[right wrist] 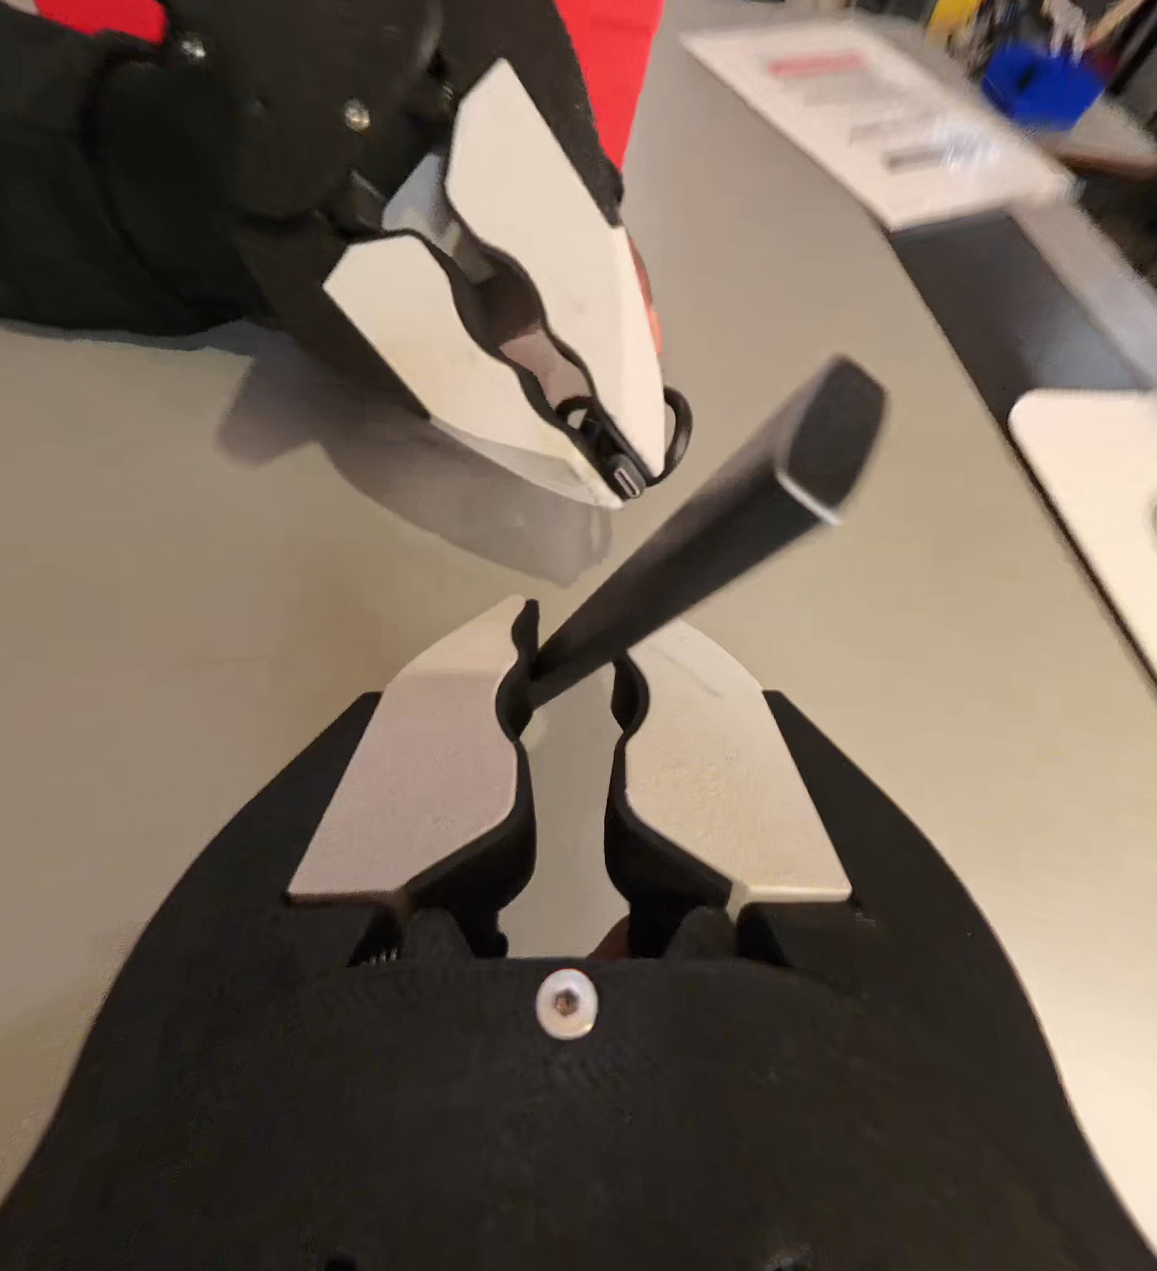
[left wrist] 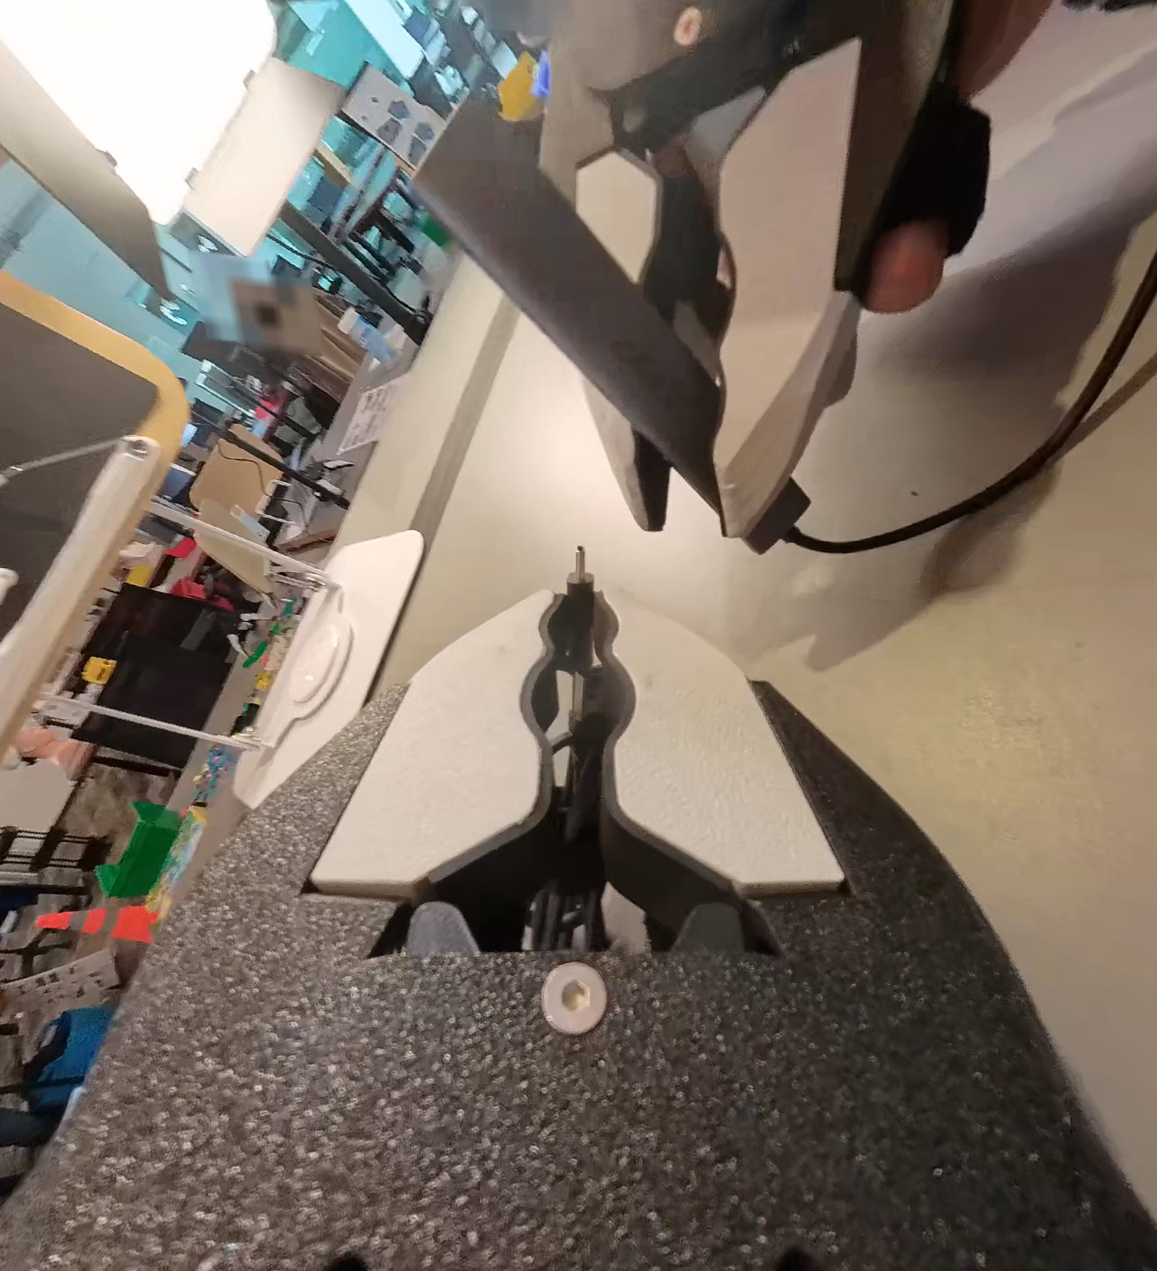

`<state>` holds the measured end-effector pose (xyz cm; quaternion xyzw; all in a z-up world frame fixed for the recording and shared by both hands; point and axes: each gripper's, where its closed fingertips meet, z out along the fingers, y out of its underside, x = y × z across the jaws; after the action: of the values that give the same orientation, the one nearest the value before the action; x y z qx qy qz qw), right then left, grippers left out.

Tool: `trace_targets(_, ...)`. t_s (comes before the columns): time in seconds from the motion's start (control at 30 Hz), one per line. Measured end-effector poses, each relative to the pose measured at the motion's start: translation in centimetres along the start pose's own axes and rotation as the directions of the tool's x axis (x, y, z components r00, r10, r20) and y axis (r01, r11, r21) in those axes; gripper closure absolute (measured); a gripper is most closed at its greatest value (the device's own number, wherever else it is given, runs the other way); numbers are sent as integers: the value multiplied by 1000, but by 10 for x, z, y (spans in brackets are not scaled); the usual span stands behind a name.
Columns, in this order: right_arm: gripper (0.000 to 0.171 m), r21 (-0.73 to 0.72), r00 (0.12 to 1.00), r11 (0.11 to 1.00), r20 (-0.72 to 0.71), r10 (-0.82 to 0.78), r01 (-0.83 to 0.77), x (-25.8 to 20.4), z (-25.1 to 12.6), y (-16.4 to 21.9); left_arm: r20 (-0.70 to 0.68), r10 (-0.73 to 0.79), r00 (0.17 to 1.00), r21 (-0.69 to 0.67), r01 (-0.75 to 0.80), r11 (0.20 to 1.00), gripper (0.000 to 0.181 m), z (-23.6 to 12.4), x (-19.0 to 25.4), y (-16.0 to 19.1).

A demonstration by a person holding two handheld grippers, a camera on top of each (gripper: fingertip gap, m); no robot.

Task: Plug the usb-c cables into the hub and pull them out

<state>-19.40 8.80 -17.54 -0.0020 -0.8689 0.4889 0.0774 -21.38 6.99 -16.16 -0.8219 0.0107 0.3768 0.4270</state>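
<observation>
Beige table [right wrist: 149, 619] fills both views: at left, the left gripper [right wrist: 631, 481] pinches a cable plug [right wrist: 624, 478], metal tip bared only to the right camera; at right, the right gripper [right wrist: 572, 636] grips a dark hub [right wrist: 713, 529], plug just short of it, apart

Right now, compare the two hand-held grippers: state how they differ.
The left hand-held gripper pinches a slim usb-c plug, jaws almost touching; the right hand-held gripper clamps the thicker black hub, jaws visibly apart. The plug barely pokes past the left's fingertips; the hub juts far beyond the right's, tilted. Both are shut on their load, and plug and hub are not joined.
</observation>
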Motion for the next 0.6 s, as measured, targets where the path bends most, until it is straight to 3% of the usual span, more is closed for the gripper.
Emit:
trace_targets(0.1, 160, 41, 982, 985, -102, -160, 165, 8, -2, -9, 86, 68, 994, 9, -69, 998, 174, -8, -11, -10)
trace_targets(0.23, 161, -159, 892, 919, -229, -391, 362, 26, 3, 7, 169, 199, 965, -23, -198, 980, 174, -15, -15, -22)
trace_targets(0.3, 161, -184, 849, 887, -262, -459, 423, 29, 6, 7, 169, 245, 955, -37, -242, 970, 174, -15, -11, -26)
trace_targets(0.47, 161, -179, 728, 830, -408, -551, 528, 37, 4, -4, 150, 340, 928, -81, -331, 940, 174, -13, -3, -23)
trace_targets(0.6, 161, -103, 705, 827, -472, -529, 552, 33, -2, -15, 141, 366, 920, -97, -355, 930, 174, -12, -2, -21)
